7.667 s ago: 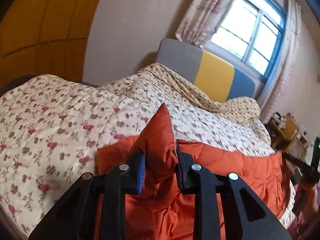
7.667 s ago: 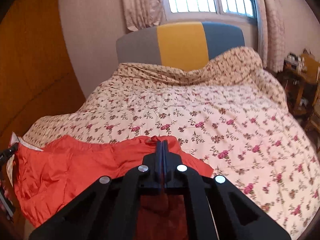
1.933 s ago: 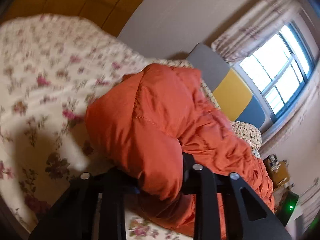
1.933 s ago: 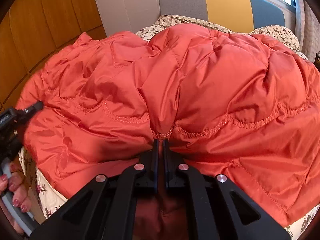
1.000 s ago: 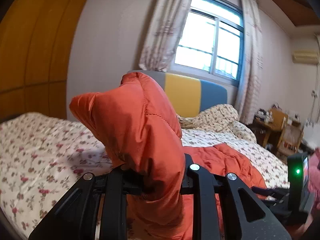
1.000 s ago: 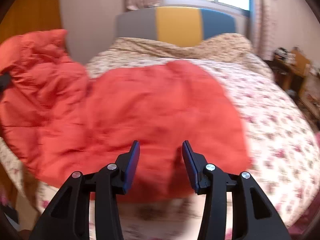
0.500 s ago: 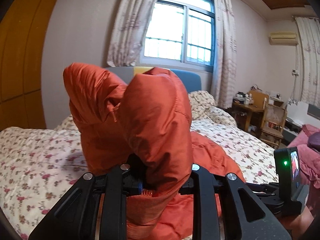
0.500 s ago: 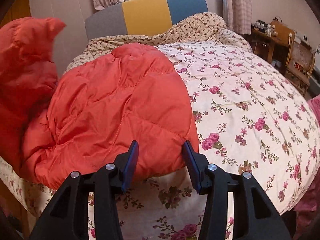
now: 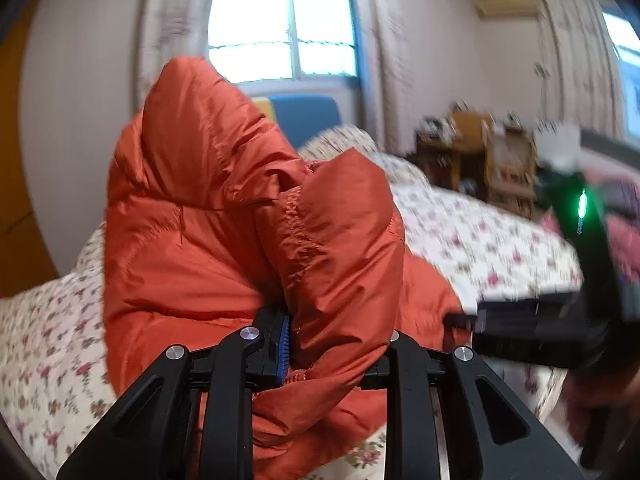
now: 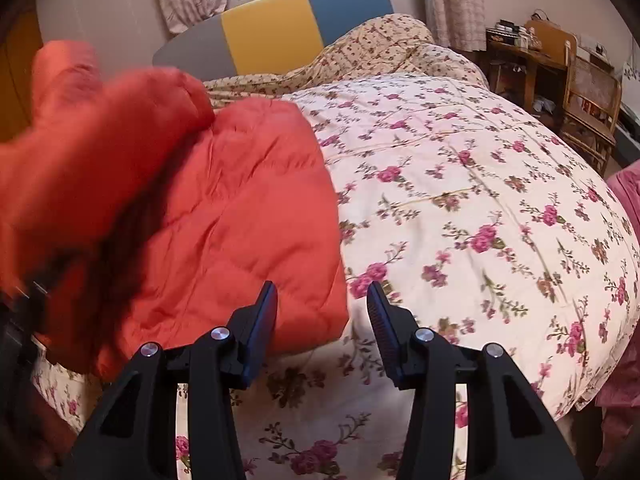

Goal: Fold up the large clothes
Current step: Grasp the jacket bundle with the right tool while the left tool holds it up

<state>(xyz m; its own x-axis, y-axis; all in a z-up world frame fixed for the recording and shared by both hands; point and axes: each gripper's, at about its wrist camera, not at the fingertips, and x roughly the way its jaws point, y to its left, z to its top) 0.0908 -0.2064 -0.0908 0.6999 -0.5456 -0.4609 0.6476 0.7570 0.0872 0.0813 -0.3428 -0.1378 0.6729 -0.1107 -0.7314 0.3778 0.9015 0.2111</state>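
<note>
An orange quilted down jacket (image 10: pixel 240 216) lies on the left half of a bed with a floral cover (image 10: pixel 480 184). My left gripper (image 9: pixel 336 340) is shut on a thick fold of the orange jacket (image 9: pixel 224 216), holding it up in a tall bunch above the bed. In the right wrist view that raised part is a blurred orange mass at the upper left. My right gripper (image 10: pixel 322 300) stands open over the jacket's near right corner, nothing between its fingers. The right gripper's black body with a green light (image 9: pixel 580 272) shows at the right of the left wrist view.
A grey, yellow and blue headboard (image 10: pixel 280 36) stands under a window (image 9: pixel 280 24) with curtains. A rumpled floral quilt (image 10: pixel 384 48) is heaped by the headboard. A wooden desk and chair (image 10: pixel 576 80) stand at the right. Pink cloth (image 10: pixel 624 200) hangs past the bed's right edge.
My left gripper has carried the raised jacket fold to the right, over the part lying on the bed. My right gripper has drifted toward the jacket's near right corner, still open.
</note>
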